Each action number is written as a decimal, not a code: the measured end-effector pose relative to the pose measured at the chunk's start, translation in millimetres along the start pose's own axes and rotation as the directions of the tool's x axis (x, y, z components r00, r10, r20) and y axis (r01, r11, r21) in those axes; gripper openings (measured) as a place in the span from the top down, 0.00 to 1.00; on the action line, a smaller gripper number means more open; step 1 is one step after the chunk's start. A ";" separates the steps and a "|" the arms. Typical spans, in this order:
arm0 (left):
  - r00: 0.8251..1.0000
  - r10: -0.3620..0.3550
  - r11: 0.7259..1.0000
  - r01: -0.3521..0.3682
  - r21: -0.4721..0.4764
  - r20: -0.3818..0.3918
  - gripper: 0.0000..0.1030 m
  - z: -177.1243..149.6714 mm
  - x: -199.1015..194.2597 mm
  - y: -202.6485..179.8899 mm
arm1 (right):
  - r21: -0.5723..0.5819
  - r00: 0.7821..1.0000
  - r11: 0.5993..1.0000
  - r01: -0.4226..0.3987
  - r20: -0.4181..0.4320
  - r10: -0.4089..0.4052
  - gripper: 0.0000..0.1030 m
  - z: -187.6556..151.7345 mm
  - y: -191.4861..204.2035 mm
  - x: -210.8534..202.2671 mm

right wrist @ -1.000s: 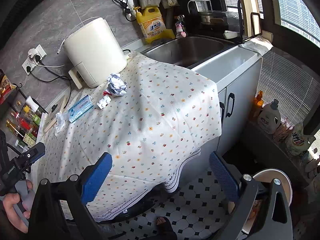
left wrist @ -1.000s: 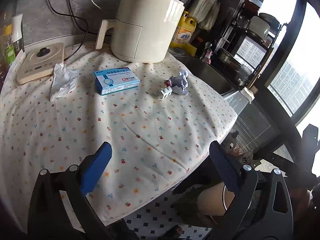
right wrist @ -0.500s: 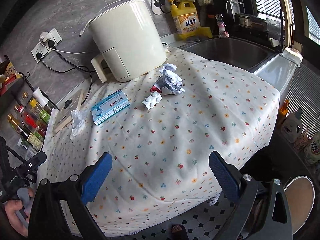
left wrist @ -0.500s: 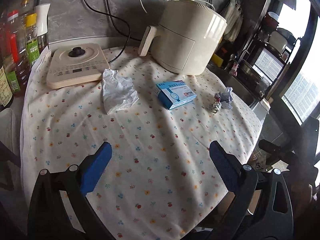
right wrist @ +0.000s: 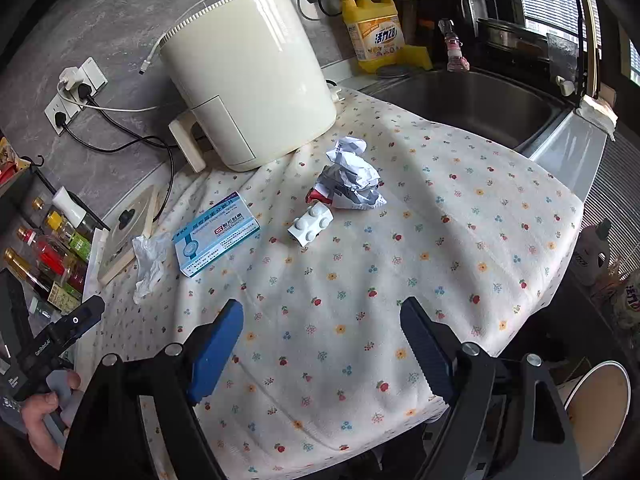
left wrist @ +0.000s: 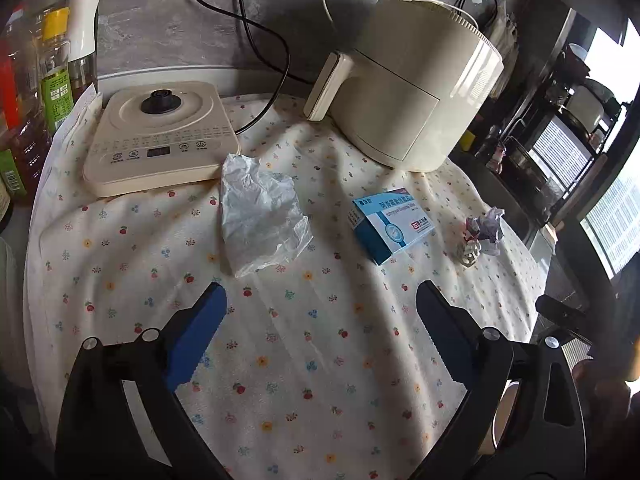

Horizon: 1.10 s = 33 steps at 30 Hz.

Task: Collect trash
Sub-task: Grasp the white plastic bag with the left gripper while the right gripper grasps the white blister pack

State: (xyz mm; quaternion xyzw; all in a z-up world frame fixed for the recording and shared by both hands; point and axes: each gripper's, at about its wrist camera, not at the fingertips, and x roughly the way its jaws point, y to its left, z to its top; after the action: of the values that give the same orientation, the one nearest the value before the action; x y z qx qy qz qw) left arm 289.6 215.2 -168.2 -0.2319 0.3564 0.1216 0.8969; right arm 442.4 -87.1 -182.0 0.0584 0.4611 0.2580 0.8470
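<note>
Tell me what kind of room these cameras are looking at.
Most likely a home kitchen counter. A steel sink sits beside a yellow dish soap bottle, a cream air fryer stands on the floral cloth, and oil and sauce bottles line the wall.

Home kitchen: steel sink (right wrist: 472, 100), dish-soap jug (right wrist: 376, 36), air fryer (right wrist: 248, 76), oil bottles (left wrist: 52, 80).

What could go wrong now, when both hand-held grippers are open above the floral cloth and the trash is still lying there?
1. The thin plastic wrap touches the induction cooker; a grab by the left hand-held gripper may bump it.
2. The loose tablecloth could get pinched and dragged along.
3. The blister pack lies against the crumpled paper; the right hand-held gripper may take only one.
</note>
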 end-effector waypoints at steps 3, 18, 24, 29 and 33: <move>0.999 0.051 0.998 -0.051 -0.033 -0.013 0.15 8.8 13.3 7.0 | -0.007 1.000 1.000 -0.010 -0.030 0.009 0.29 13.6 -1.2 17.0; 0.975 0.207 0.978 -0.206 0.013 -0.077 0.31 30.0 74.4 7.6 | -0.072 0.987 0.994 -0.086 -0.142 0.075 0.37 49.4 14.4 91.0; 0.959 0.265 0.964 -0.262 0.040 -0.103 0.64 33.6 88.1 7.8 | -0.056 0.985 0.996 -0.076 -0.160 0.066 0.37 53.9 15.5 110.9; 0.965 0.231 0.973 -0.231 0.016 -0.126 0.95 31.8 78.1 15.7 | -0.095 0.989 0.995 -0.022 -0.147 0.008 0.64 55.2 17.6 116.2; 0.974 0.203 0.979 -0.203 0.011 -0.097 0.95 27.4 59.1 14.4 | -0.070 0.988 0.997 -0.040 -0.155 0.028 0.64 52.3 15.1 106.3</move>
State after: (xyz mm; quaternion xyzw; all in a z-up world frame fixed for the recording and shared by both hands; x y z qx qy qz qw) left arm 342.5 244.5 -196.6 -0.1994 0.4220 0.2010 0.8613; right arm 526.1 -14.6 -227.0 0.0152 0.5142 0.2929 0.8060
